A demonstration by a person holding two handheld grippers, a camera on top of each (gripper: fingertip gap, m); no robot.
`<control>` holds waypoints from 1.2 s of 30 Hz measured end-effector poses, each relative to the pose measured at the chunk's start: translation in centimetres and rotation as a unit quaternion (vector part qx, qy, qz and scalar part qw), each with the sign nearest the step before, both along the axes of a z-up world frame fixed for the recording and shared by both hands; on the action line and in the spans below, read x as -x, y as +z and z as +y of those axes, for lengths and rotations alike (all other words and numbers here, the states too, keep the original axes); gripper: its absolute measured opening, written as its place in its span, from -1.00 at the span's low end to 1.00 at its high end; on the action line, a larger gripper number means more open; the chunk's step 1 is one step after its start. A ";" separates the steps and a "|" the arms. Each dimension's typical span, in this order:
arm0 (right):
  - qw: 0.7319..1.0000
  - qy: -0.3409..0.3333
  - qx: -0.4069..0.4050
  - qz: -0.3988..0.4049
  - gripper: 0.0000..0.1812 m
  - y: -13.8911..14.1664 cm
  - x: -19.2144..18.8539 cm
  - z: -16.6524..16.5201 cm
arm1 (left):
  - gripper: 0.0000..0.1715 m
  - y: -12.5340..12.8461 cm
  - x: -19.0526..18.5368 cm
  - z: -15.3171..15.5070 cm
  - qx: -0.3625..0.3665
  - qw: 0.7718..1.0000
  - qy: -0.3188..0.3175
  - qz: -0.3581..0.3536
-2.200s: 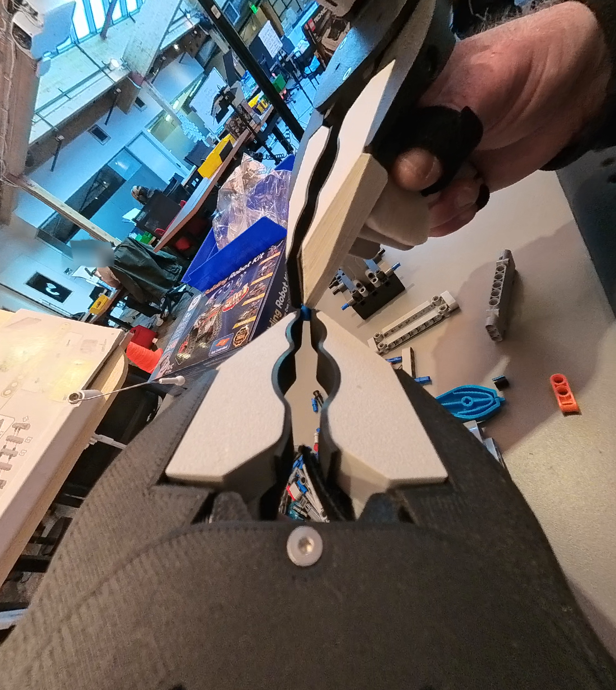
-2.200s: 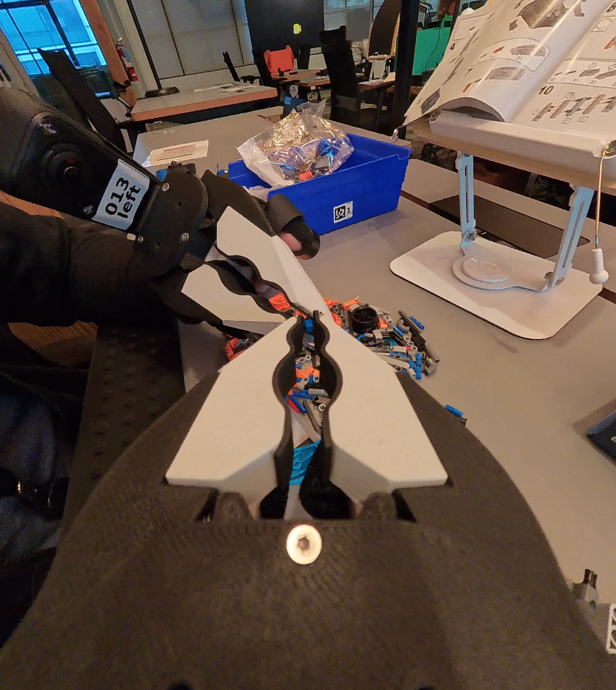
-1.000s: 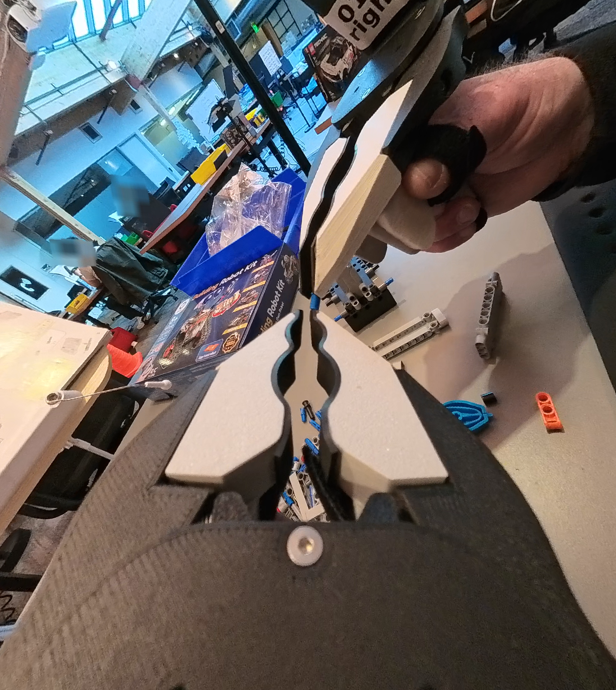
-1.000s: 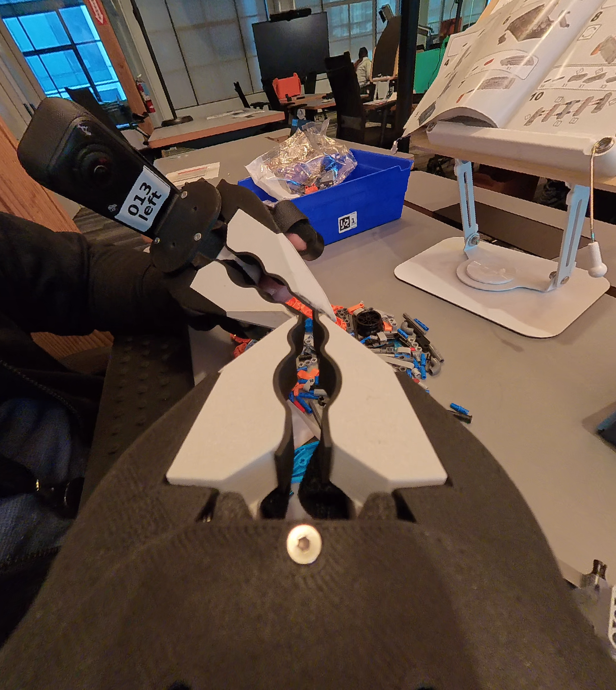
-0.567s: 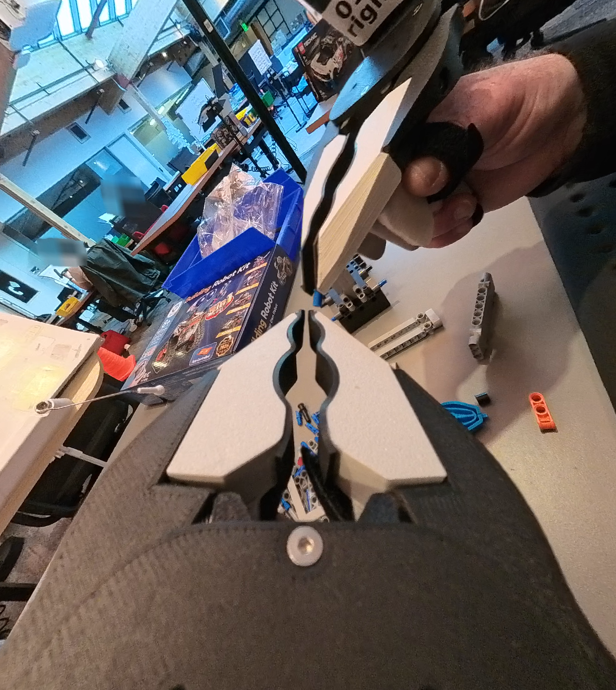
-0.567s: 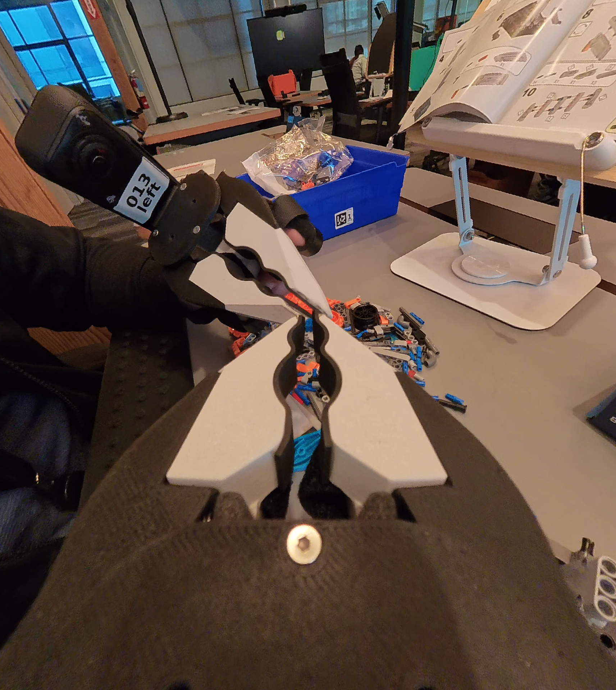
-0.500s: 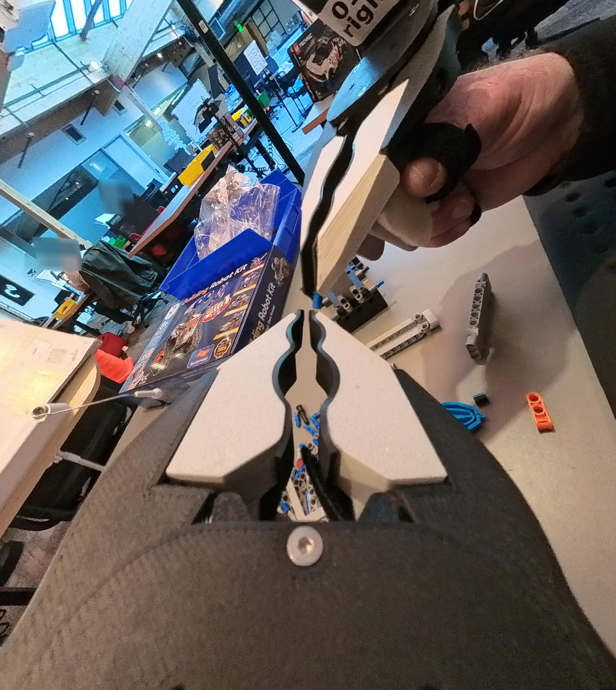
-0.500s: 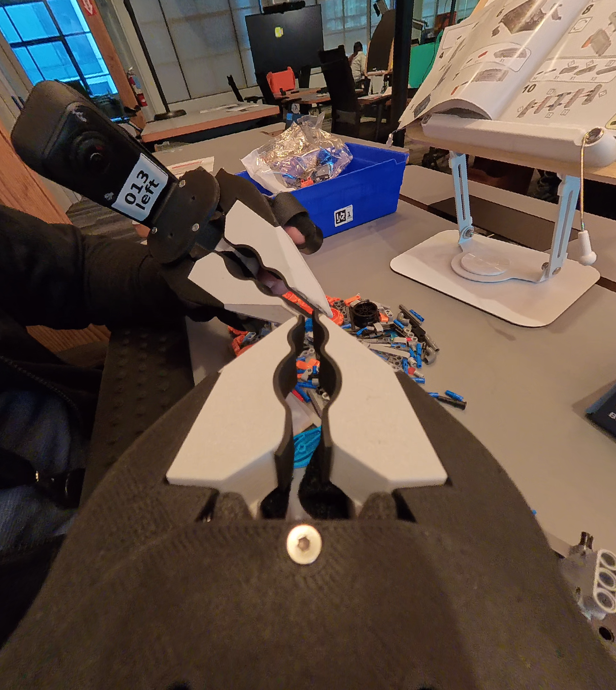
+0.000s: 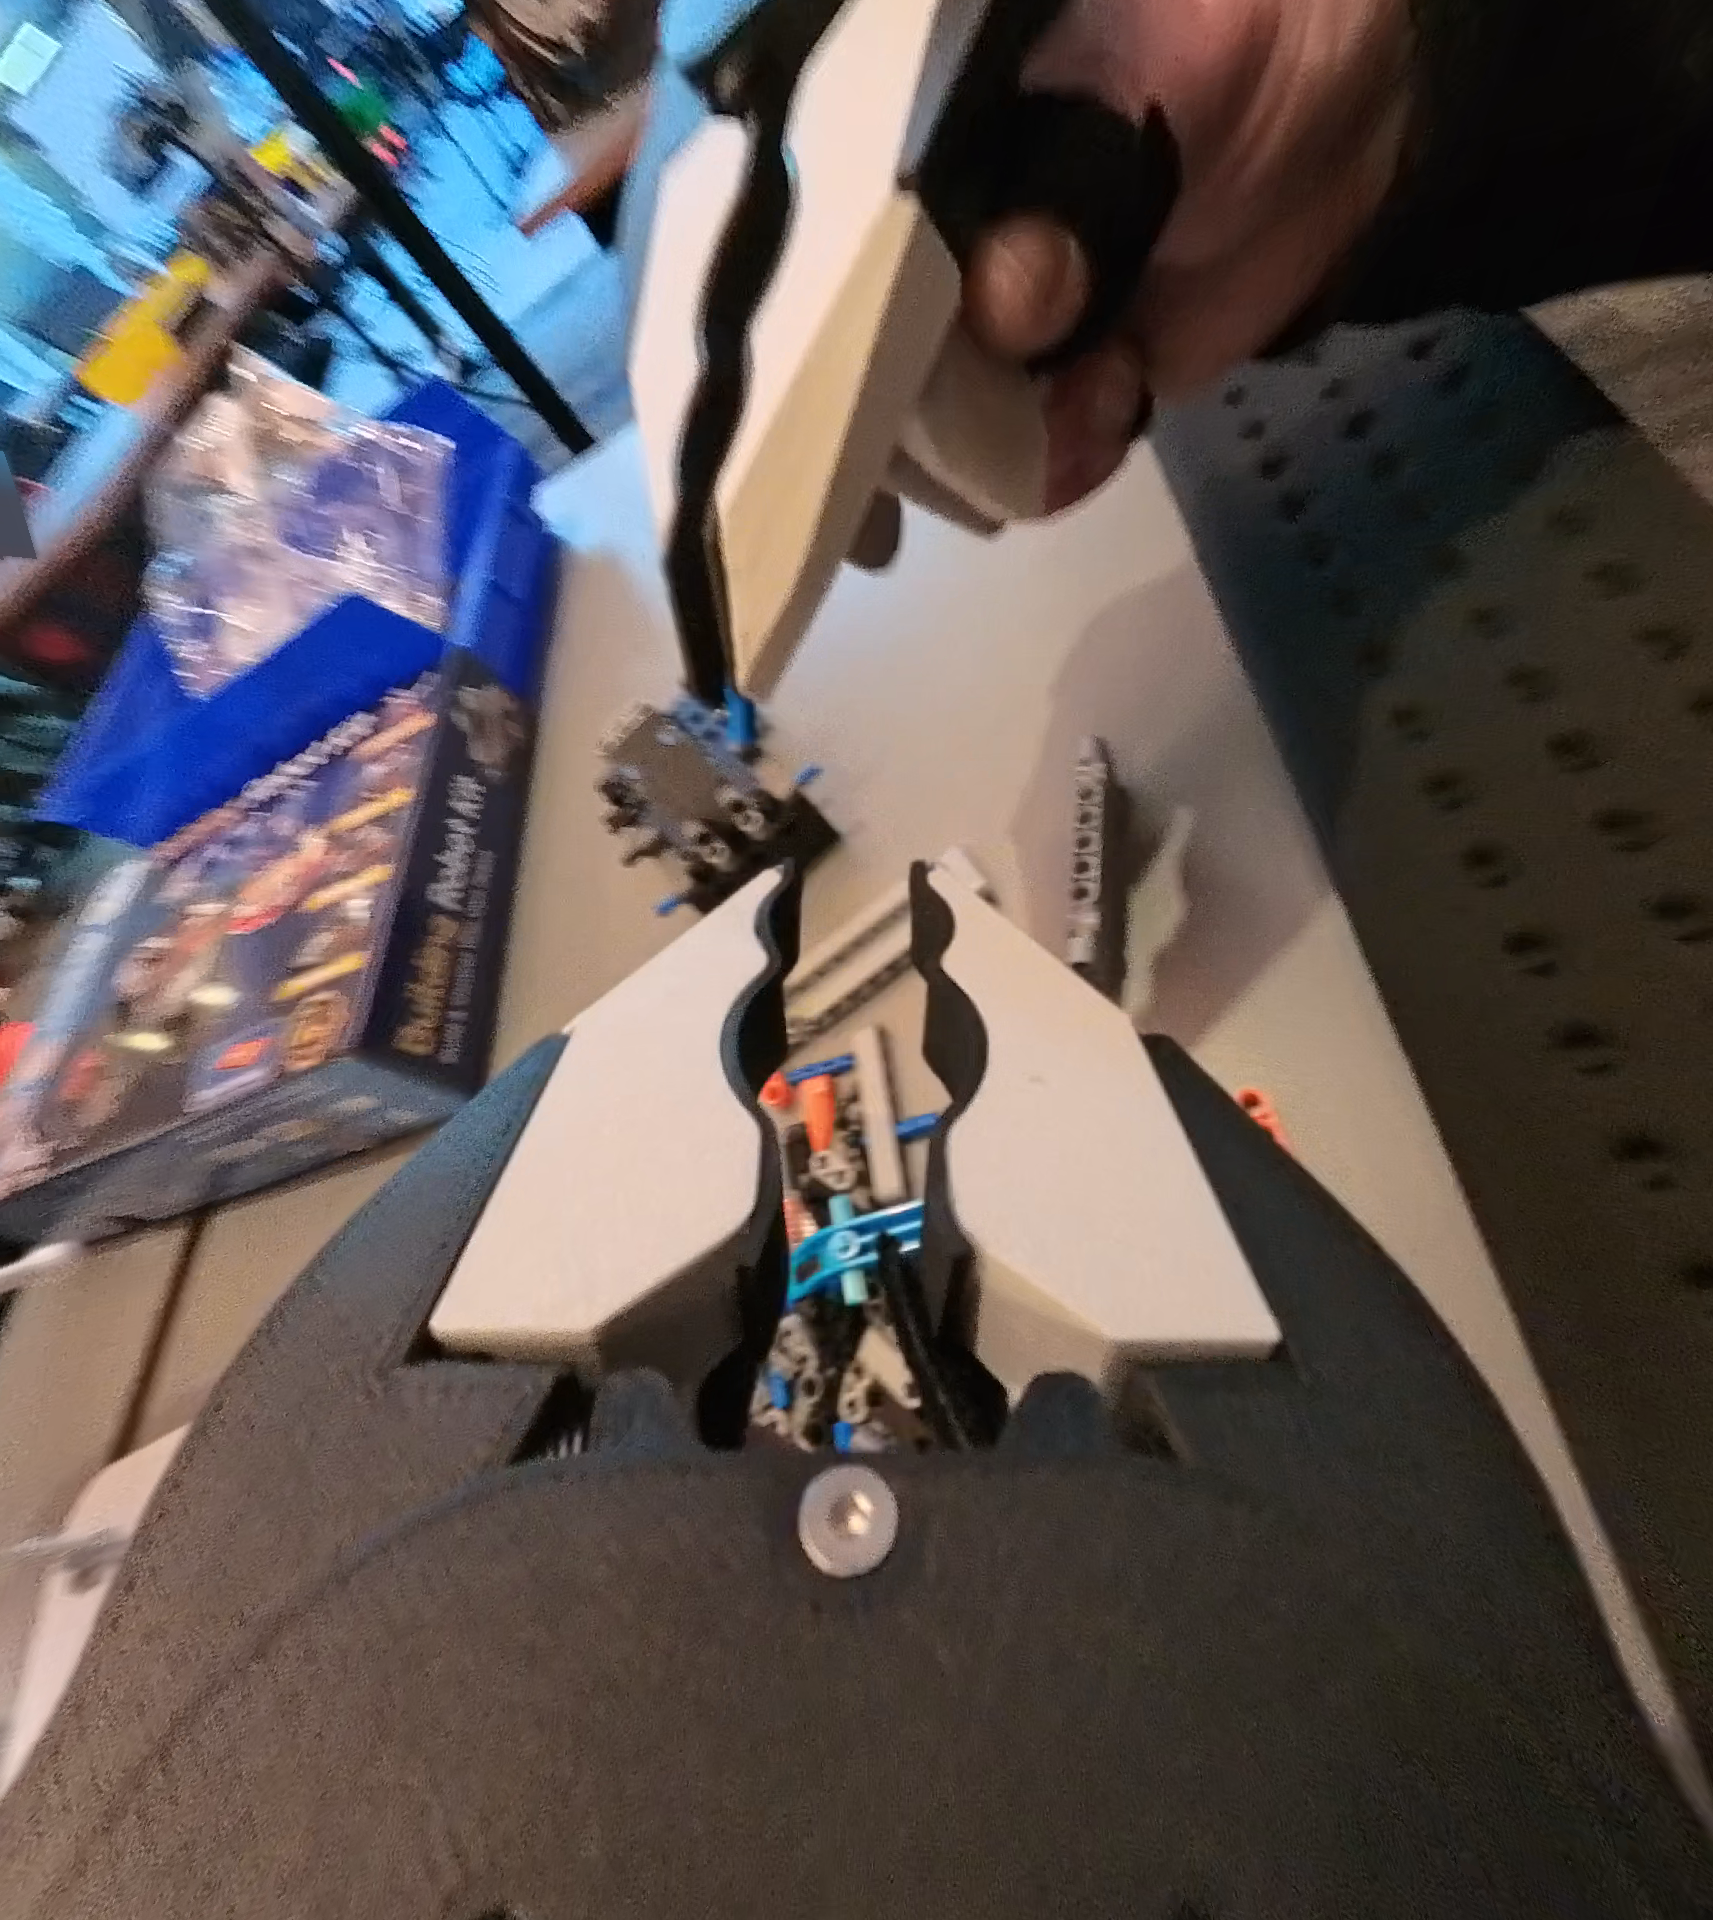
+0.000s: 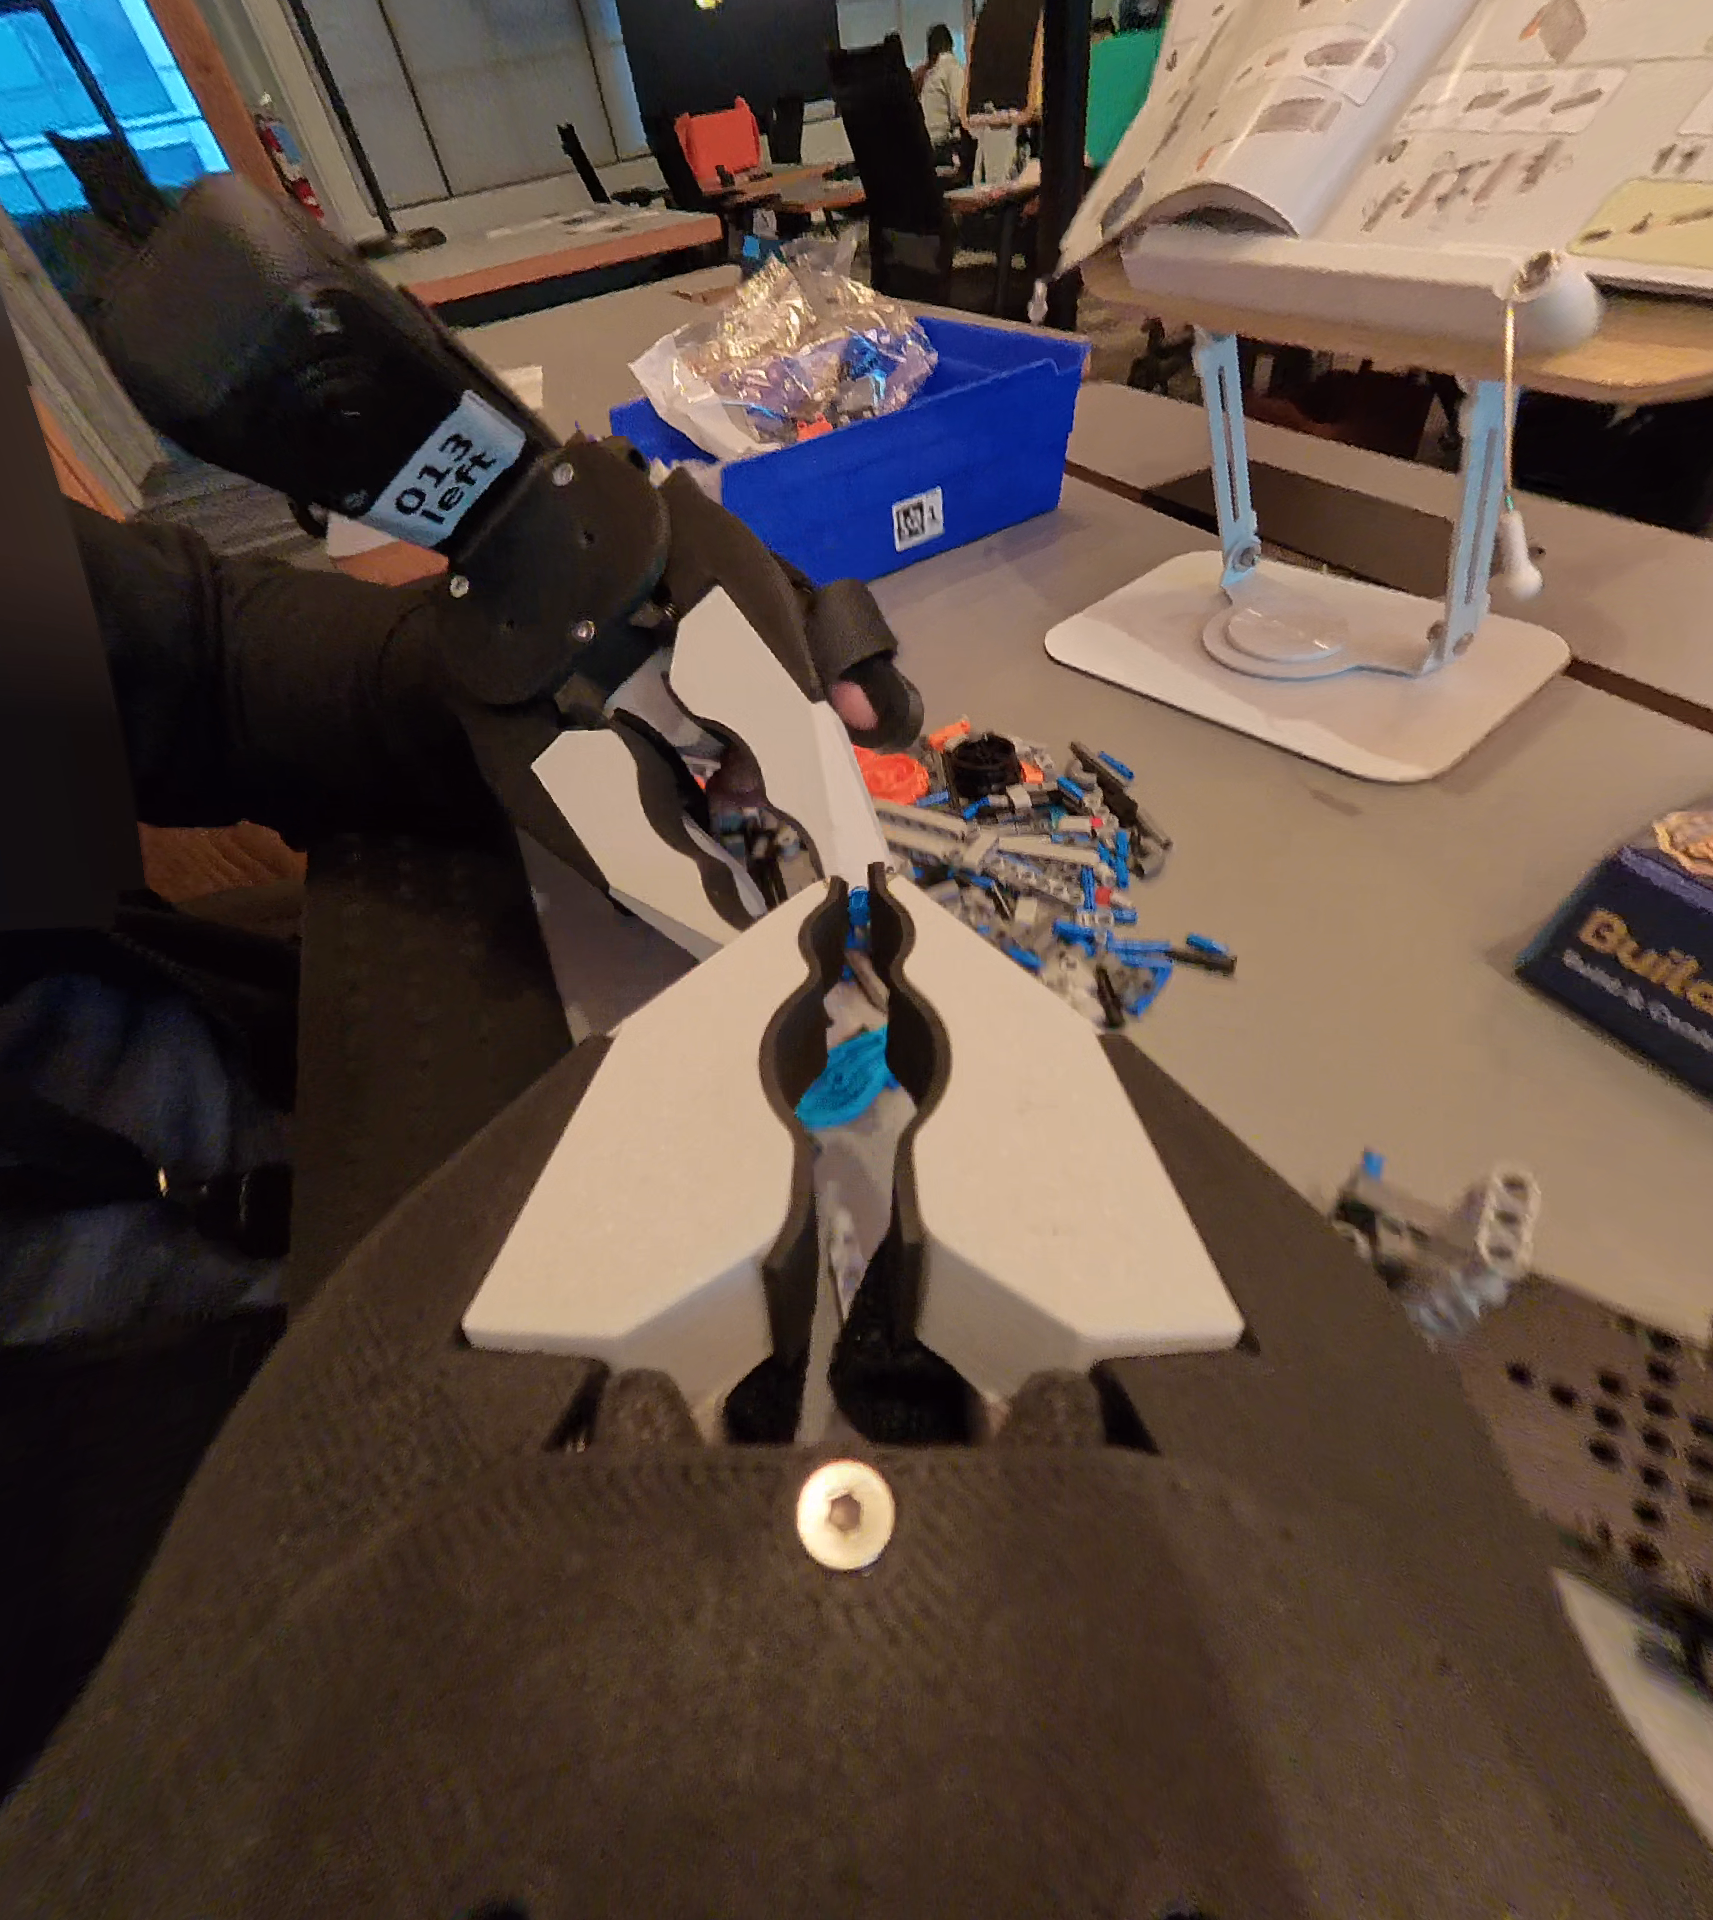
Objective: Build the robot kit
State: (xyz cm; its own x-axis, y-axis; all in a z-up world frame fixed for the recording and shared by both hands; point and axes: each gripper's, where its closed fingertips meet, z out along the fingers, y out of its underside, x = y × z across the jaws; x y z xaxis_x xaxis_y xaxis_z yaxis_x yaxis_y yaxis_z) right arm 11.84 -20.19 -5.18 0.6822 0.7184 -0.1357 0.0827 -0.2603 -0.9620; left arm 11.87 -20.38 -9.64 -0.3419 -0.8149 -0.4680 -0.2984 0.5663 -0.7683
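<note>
My left gripper (image 9: 852, 883) is open and empty, its jaws a small gap apart over a pile of small blue, grey and orange building pieces (image 9: 836, 1164). My right gripper (image 10: 857, 888) is shut on a small blue pin (image 10: 858, 906). In the left wrist view the right gripper (image 9: 722, 686), held by a hand, points down with the blue pin (image 9: 736, 715) just above a black studded assembly (image 9: 717, 805) on the grey table. In the right wrist view the left gripper (image 10: 790, 883) is close on the left, by the pile (image 10: 1028, 862).
A blue bin (image 10: 935, 468) with a bag of parts (image 10: 790, 353) stands at the back. A kit box (image 9: 239, 935) lies beside the assembly. A white stand (image 10: 1330, 665) holds an open booklet (image 10: 1454, 125). Grey beams (image 9: 1091, 842) and a black perforated mat (image 9: 1558, 935) lie nearby. There is about 4 cm between the tips of the two grippers.
The blue pin passed from my left gripper's tips to my right gripper. My left gripper opened and dropped toward the pile. My right gripper moved the pin down to the black assembly.
</note>
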 end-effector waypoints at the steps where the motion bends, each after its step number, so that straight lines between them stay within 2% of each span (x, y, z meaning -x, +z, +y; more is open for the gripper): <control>1: 1.000 -0.005 0.006 -0.005 -0.97 -0.3 -0.7 -0.6 | -0.75 -0.9 -0.3 -0.5 0.009 1.000 -0.007 0.026; 3: 1.000 -0.015 0.022 -0.016 -0.97 -1.4 -2.0 -1.7 | -0.66 -3.3 -0.5 -1.6 0.048 0.993 -0.021 0.108; 5: 0.998 -0.030 0.039 -0.032 -0.97 -2.7 -3.4 -2.8 | -0.63 -4.9 -1.0 -2.9 0.069 0.984 -0.036 0.158; 11: 0.996 -0.054 0.061 -0.019 -0.97 -4.7 -5.7 -5.0 | -0.59 -8.1 -3.4 -4.8 0.029 0.970 -0.038 0.237; 14: 0.997 -0.057 0.058 -0.018 -0.98 -4.8 -5.9 -5.3 | -0.70 -9.7 -3.8 -5.0 0.015 0.963 -0.033 0.268; 16: 0.997 -0.055 0.055 -0.015 -0.97 -4.8 -5.9 -5.5 | -0.93 -9.9 -4.0 -5.1 0.016 0.962 -0.031 0.269; 17: 0.997 -0.053 0.054 -0.013 -0.98 -4.8 -5.9 -5.6 | -0.95 -9.9 -4.0 -5.0 0.008 0.964 -0.032 0.265; 20: 0.998 -0.050 0.046 -0.006 -0.98 -4.6 -5.9 -5.7 | -0.95 -8.6 -4.0 -4.5 0.022 0.972 -0.026 0.232; 27: 1.000 -0.022 0.004 0.015 -0.97 -2.4 -3.7 -5.1 | -0.94 -2.3 -1.5 -3.4 0.136 0.986 -0.027 0.095; 29: 1.000 -0.009 -0.010 0.022 -0.97 -1.8 -2.6 -4.6 | -0.95 -0.9 -0.5 -3.2 0.145 0.987 -0.028 0.058; 36: 0.998 0.023 -0.045 0.039 -0.98 -0.2 0.9 -3.1 | -0.95 1.6 1.8 -2.6 0.171 0.985 -0.024 -0.010</control>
State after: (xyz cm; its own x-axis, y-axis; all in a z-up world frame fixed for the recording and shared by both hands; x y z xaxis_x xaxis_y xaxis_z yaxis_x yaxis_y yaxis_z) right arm 10.99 -23.32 -5.39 0.6389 0.7598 -0.1207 0.0172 -0.1710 -0.9851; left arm 10.09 -22.98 -8.04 -0.3767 -0.9093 -0.1767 -0.2609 0.2871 -0.9217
